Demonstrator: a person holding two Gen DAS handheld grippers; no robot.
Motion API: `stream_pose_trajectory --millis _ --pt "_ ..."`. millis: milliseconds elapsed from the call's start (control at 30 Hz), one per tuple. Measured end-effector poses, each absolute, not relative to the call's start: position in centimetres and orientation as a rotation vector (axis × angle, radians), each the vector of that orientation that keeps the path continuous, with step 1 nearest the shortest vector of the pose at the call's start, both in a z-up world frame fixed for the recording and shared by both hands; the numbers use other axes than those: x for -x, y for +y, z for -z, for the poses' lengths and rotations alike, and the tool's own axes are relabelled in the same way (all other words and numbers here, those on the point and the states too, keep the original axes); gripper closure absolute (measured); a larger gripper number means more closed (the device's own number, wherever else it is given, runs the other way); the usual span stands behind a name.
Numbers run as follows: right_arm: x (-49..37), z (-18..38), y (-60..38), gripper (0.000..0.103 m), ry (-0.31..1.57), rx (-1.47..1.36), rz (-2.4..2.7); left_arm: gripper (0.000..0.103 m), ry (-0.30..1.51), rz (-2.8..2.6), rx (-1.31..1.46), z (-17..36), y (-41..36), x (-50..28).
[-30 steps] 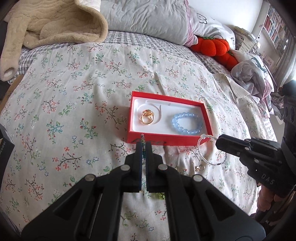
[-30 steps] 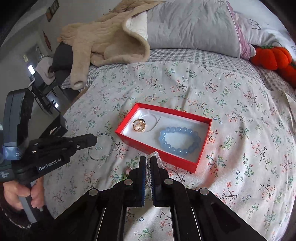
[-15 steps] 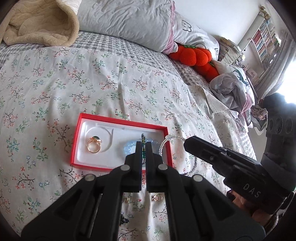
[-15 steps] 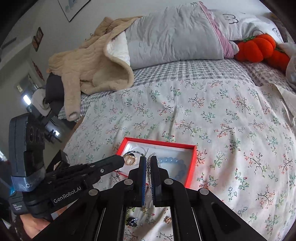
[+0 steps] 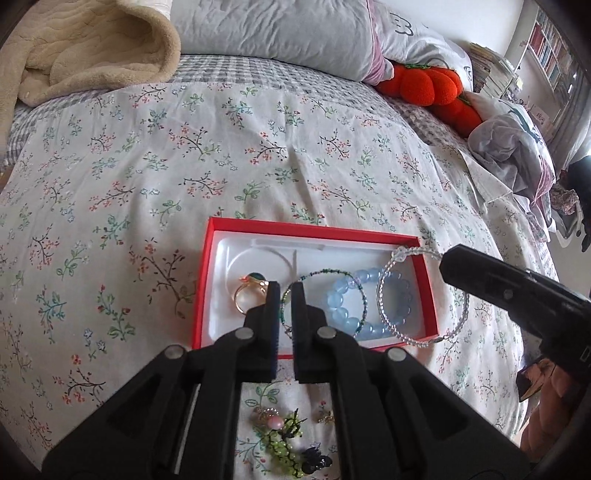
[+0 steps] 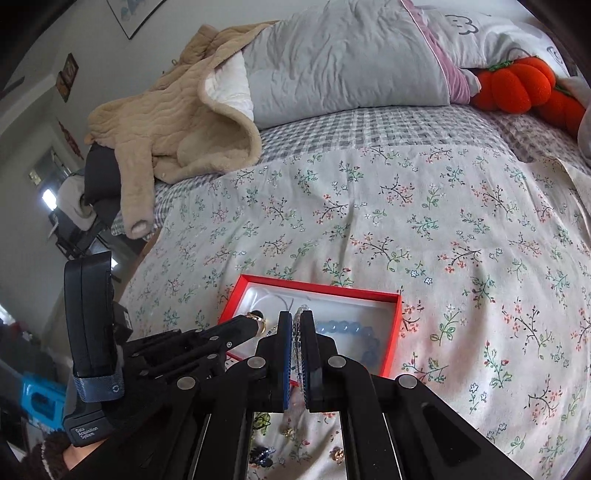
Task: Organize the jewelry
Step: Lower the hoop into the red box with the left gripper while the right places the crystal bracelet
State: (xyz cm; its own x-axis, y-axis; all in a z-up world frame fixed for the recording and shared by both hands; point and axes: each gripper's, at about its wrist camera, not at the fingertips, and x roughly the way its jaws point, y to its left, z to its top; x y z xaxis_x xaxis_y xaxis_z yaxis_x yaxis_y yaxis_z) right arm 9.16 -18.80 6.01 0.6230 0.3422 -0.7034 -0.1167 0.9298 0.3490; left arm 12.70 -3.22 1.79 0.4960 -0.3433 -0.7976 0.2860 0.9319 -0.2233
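A bed with a floral cover filled the room's middle, a grey checked sheet showing at its head. Grey pillows lay along the head edge, a beige fleece garment heaped at one corner and orange pumpkin cushions at the other. Bookshelves stood against the far white wall beyond the cushions. Framed pictures hung on the grey wall. Daylight was soft.

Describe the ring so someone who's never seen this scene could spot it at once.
On the floral bedspread lies an open red box with a white lining. The ring sits in the box's left part, beside the left gripper's fingertips in the left wrist view. It alone is a small gold band with a dark green stone; its neighbours are beaded bracelets.
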Motion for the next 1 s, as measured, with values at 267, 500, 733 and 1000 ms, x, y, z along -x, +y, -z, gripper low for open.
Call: stream_pose_trajectory --millis 267,500,733,1000 --pt "-9.6 -6.3 -17.1 0.098 0.854 -0.269 -0.289 0.084 0.968 0.330 -0.032 -2.3 -2.0 -11.7" --pt "-10.1 -5.7 -15.5 0.098 0.868 -0.252 -0.297 0.077 0.967 0.285 -0.048 -2.2 -0.3 -11.2" --pt "-10.6 -3.7 -17.5 0.098 0.907 -0.242 -0.200 0.075 0.965 0.269 -0.064 -2.2 -0.2 -11.0" --pt "-10.2 -3.2 -18.4 0.093 0.931 -0.224 -0.140 0.055 0.955 0.260 -0.091 -2.4 -0.8 -10.7"
